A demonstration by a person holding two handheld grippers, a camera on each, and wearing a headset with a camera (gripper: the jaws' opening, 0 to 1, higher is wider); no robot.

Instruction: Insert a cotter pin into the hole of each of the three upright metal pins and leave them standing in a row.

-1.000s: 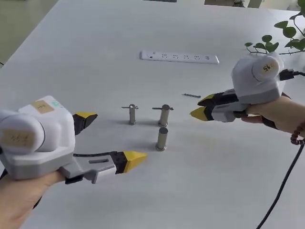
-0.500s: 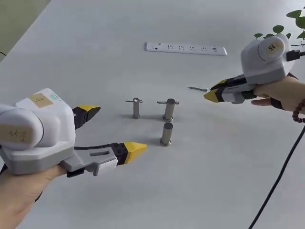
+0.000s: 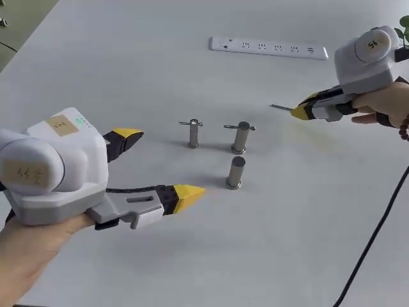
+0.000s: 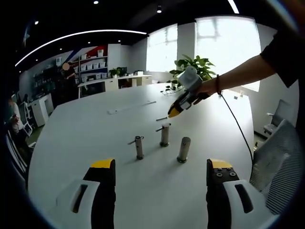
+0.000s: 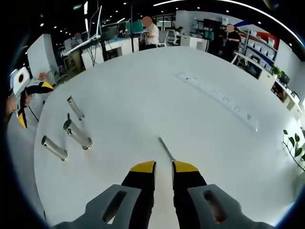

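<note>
– Metal pins (image 3: 240,137): where do they stand?
– On the white table (image 3: 128,57), which is the biggest thing in sight. All three are upright. They are ahead of the tips of the left gripper (image 3: 161,163) and well apart from them. In the left gripper view they line up with the gap between its two jaws.
– What lies farther out?
– A white power strip (image 3: 268,47) lies flat, well beyond both pairs of jaws. A black cable (image 3: 377,236) trails over the table to the rear of the right gripper (image 3: 299,113).
– How are the jaws set?
– The left pair is spread wide and holds nothing. The right pair is nearly together, with only a narrow slit between its yellow tips.
– And the pins one by one?
– Two stand side by side, farther from the left jaws. These are the outer pin (image 3: 194,133) and the middle pin (image 3: 241,138). Each has an inserted cotter pin (image 3: 239,127) crosswise near its top, sticking out on both sides. The front pin (image 3: 235,173) stands just on the near side of the middle one, closer to the left jaws, and its top is bare.
– And the smallest thing?
– A loose cotter pin (image 3: 279,107) lies flat on the table, right at the right gripper's tips and pointing away from them. In the right gripper view its near end reaches the slit between the jaws. I cannot tell whether they touch it.
</note>
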